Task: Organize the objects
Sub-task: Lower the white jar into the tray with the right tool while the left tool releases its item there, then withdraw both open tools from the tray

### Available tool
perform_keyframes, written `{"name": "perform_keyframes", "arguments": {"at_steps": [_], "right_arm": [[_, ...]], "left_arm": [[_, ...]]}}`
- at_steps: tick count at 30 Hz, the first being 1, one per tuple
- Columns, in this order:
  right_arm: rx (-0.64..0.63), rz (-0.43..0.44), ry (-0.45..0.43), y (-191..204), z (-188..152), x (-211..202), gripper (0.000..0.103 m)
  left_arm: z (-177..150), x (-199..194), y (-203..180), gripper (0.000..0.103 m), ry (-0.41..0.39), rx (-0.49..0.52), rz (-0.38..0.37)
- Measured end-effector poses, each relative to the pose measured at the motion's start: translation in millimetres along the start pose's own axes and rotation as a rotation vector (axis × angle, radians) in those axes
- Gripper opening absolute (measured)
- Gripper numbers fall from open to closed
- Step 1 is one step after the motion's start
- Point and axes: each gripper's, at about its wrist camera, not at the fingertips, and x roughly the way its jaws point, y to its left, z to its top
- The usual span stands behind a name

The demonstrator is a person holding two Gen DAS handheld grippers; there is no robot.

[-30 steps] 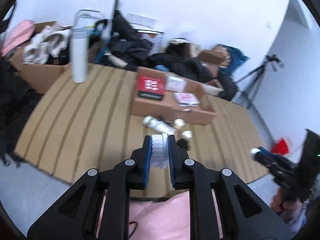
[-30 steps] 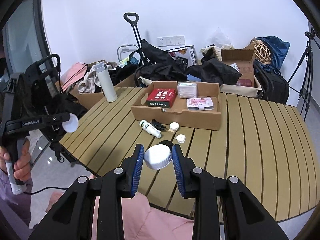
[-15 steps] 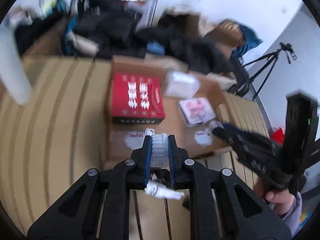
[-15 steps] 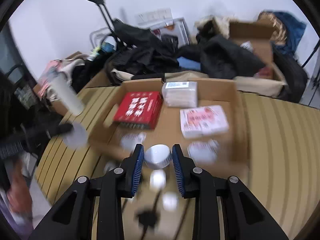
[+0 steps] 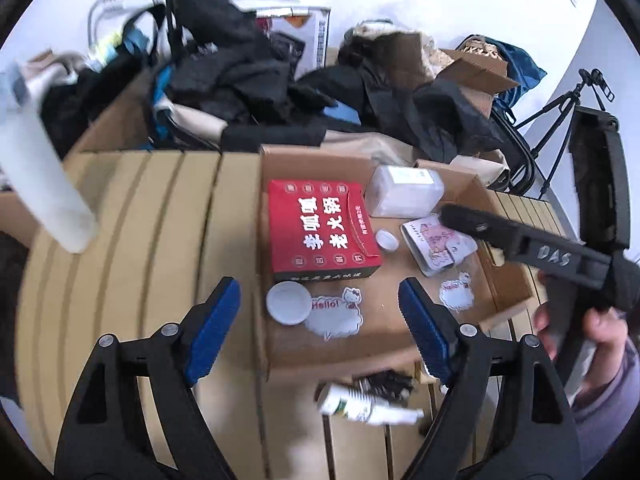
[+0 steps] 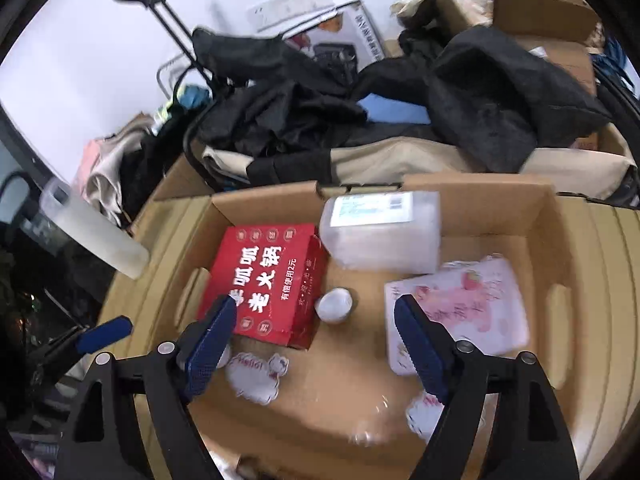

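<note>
My left gripper [image 5: 318, 316] is open and empty above the front left of the cardboard box [image 5: 360, 350]. A white round lid [image 5: 289, 303] lies on the box floor between its fingers, in front of the red box [image 5: 320, 229]. My right gripper [image 6: 314, 342] is open and empty over the same cardboard box [image 6: 576, 248]. A small white cap [image 6: 335, 305] lies on the floor beside the red box [image 6: 267, 278]; it also shows in the left wrist view [image 5: 386, 239]. The right gripper's black body [image 5: 532, 246] reaches in from the right.
The box also holds a clear plastic container [image 6: 380, 230], a pink packet [image 6: 464, 304] and Hello Kitty stickers [image 6: 256, 374]. A small white bottle [image 5: 366, 404] and a black item [image 5: 386, 382] lie on the slatted table in front of the box. A white flask [image 5: 38, 172] stands at left. Dark bags are piled behind.
Both grippers moved forward over the box and opened. The left let go of the white lid and the right let go of the small white cap; both now lie in the box.
</note>
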Motion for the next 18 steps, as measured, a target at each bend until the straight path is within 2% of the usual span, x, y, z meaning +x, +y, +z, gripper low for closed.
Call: {"name": "perform_keyframes", "arguments": {"at_steps": [3,7,8,12,14,15,18], "right_arm": [[-0.035,-0.04,-0.018,3.6,-1.2,-43.6,0.084],[-0.096,-0.091,-0.025,12.5,-17.8,-110.5,0.084],[-0.119,-0.108,-0.029,15.5,-25.8,-132.0,0.084],[-0.179,-0.134,-0.047,25.2,-56.3,-195.7,0.084],[-0.196,-0.143,-0.055,29.6,-72.7,-223.0,0.084],[-0.204,-0.142,-0.061,32.0,-79.9,-233.7,0.084],[-0.207,-0.119,-0.091,39.3,-105.0,-261.4,0.084]], "left_arm": [[-6.4,-41.4,-12.0,0.082,-0.002,0.056,0.061],[-29.5,-90.7,-21.7,0.084,0.025,0.11,0.215],[-36.6,-102.2,-22.7,0.084,0.024,0.116,0.233],[-61.8,-158.4,-23.9,0.085,0.0,0.1,0.225],[-71.1,-189.5,-27.2,0.086,-0.042,0.098,0.22],[-76.2,-204.1,-29.6,0.088,-0.065,0.101,0.221],[-96.6,-237.1,-38.0,0.103,-0.134,0.096,0.231]]}}
